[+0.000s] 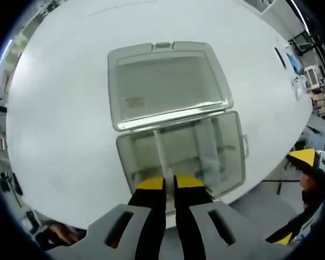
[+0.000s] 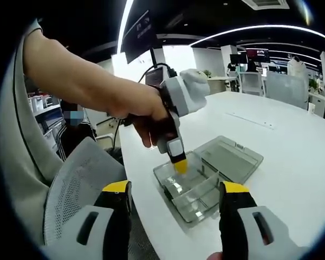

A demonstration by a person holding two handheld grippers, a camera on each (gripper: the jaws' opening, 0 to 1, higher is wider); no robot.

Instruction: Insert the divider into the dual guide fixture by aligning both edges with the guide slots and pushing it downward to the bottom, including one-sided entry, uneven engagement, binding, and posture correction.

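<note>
The left gripper (image 1: 169, 183) stands directly over the clear plastic compartment box (image 1: 180, 160) near the white worktop (image 1: 59, 130) edge, jaws nearly closed on the thin translucent divider (image 1: 160, 149), which runs lengthwise away from the jaws across the box. The box's hinged clear lid (image 1: 165, 84) lies open beyond. The right gripper (image 2: 176, 203) hangs well apart, jaws wide and empty. Whether both divider edges sit in guide slots is hard to make out.

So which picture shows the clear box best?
The left gripper view: it looks straight down on the clear box, showing its open lid and the compartments inside. The right gripper view shows the same box smaller and slanted, with the left gripper partly covering it.
</note>
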